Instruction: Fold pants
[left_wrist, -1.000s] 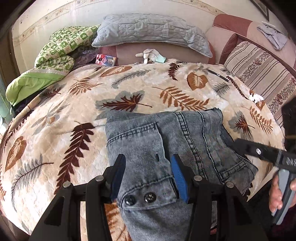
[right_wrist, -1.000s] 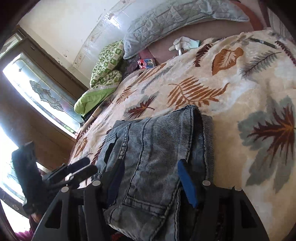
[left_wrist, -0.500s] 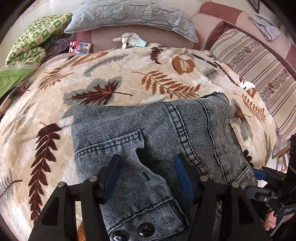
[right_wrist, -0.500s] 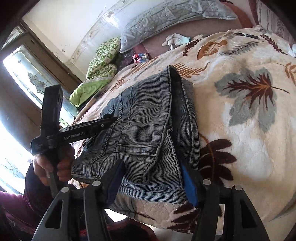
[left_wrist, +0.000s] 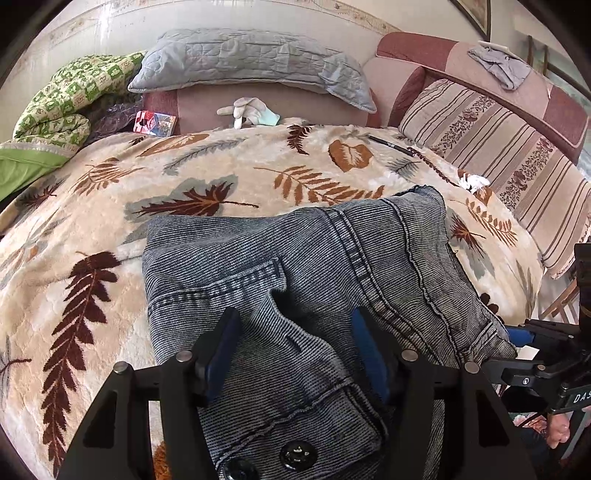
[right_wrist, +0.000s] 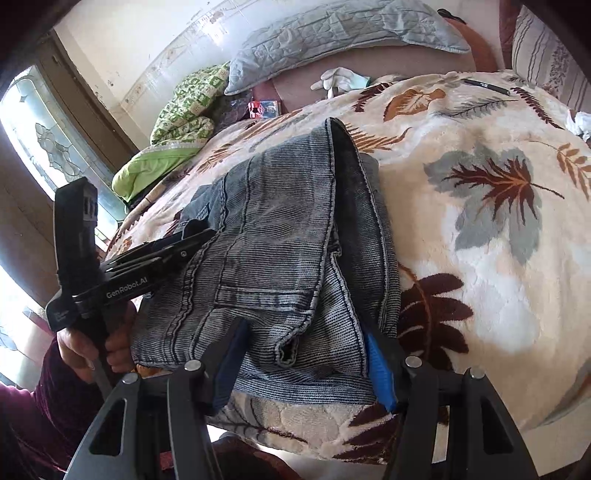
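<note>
Grey-blue denim pants (left_wrist: 314, 266) lie folded in a thick stack on the leaf-print blanket (left_wrist: 92, 295), near the bed's front edge. They also show in the right wrist view (right_wrist: 273, 236). My left gripper (left_wrist: 295, 347) is open, its blue pads straddling the waistband end with two snap buttons. My right gripper (right_wrist: 303, 358) is open at the other end of the stack, pads on either side of the folded edge. The left gripper also shows in the right wrist view (right_wrist: 192, 236), resting on the denim.
A grey pillow (left_wrist: 251, 62), a green quilt (left_wrist: 62, 103), white gloves (left_wrist: 247, 109) and a red packet (left_wrist: 155, 122) lie at the head of the bed. A striped cushion (left_wrist: 498, 147) is at the right. A black pen (left_wrist: 391, 146) lies on the blanket.
Both grippers have shifted along the folded pants toward the near edge. The stack sits slightly further over the bed edge. Jaws stay open.
</note>
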